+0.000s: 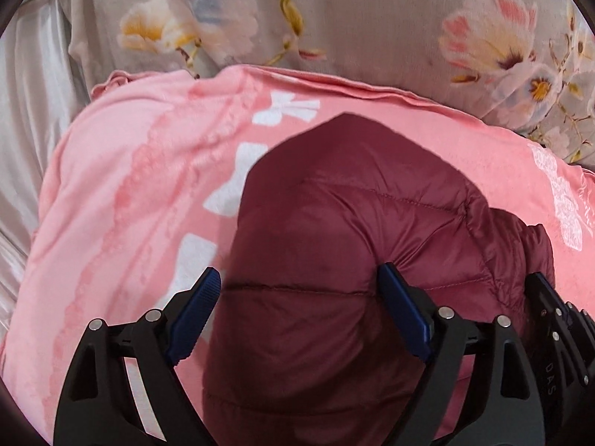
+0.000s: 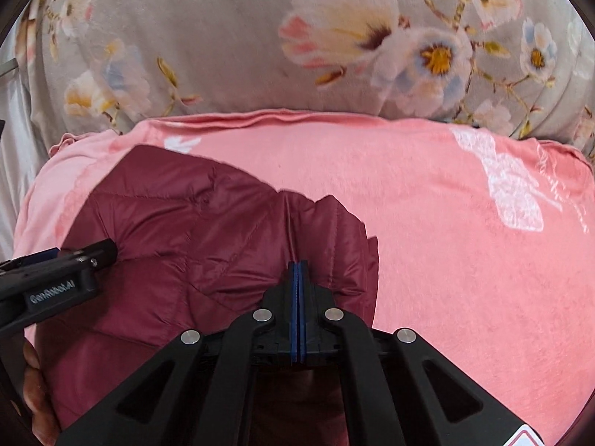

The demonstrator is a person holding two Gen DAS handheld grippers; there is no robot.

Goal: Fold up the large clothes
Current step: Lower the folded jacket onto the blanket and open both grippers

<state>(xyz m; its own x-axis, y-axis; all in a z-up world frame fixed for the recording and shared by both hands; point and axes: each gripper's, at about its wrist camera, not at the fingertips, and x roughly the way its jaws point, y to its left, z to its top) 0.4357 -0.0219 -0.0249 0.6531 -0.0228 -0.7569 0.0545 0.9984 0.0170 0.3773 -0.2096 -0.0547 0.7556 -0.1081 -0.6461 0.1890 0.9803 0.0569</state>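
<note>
A dark red quilted jacket [image 1: 316,223] lies bunched on a pink blanket with white bows [image 1: 130,186]. My left gripper [image 1: 297,271] stands open, its blue-padded fingers astride the jacket's bulk; the right pad dents the fabric, the left sits at the jacket's edge. My right gripper [image 2: 297,264] is shut, pinching a raised crease of the jacket [image 2: 186,230] near its right edge, and the fabric puckers toward the tips. The left gripper [image 2: 93,256] enters the right wrist view from the left. The right gripper [image 1: 550,297] shows at the right of the left wrist view.
The pink blanket [image 2: 446,260] spreads wide to the right of the jacket. Behind it rises a grey floral blanket [image 2: 204,37] [image 1: 372,18]. Silvery satin fabric [image 1: 26,111] lies at the far left. A person's hand [image 2: 33,371] shows at the lower left.
</note>
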